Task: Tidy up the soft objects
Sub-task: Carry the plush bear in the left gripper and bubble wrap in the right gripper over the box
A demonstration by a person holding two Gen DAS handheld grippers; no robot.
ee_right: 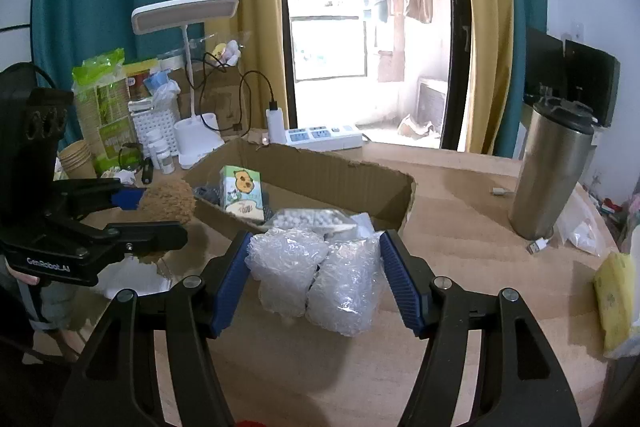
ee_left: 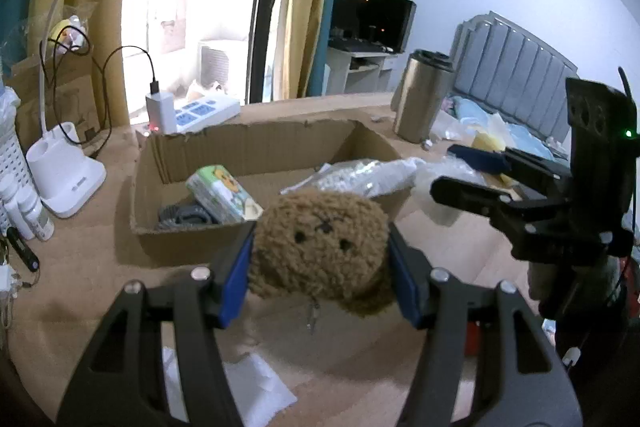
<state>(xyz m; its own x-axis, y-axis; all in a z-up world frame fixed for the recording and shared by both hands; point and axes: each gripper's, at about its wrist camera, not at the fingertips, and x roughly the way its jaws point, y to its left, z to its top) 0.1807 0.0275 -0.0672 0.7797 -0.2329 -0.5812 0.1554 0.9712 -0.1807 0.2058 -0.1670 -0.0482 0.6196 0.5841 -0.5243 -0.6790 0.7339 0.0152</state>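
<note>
My left gripper (ee_left: 320, 263) is shut on a brown plush toy (ee_left: 320, 251) with a stitched face, held above the table just in front of the cardboard box (ee_left: 180, 239). The plush also shows in the right wrist view (ee_right: 168, 203). My right gripper (ee_right: 316, 275) is shut on a crumpled bubble wrap bundle (ee_right: 316, 275), held near the box's (ee_right: 312, 171) front right corner. In the box lie a tissue pack (ee_left: 220, 195) with a cartoon bear, a dark object (ee_left: 184, 217) and a bag of white beads (ee_left: 360, 175).
A steel tumbler (ee_right: 552, 171) stands right of the box. A white desk lamp (ee_left: 68, 179), power strip (ee_left: 200, 113), bottles (ee_left: 28, 211) and a basket crowd the left back. A white sheet (ee_left: 256, 391) lies on the table under my left gripper. A yellow pack (ee_right: 616, 299) sits at the right edge.
</note>
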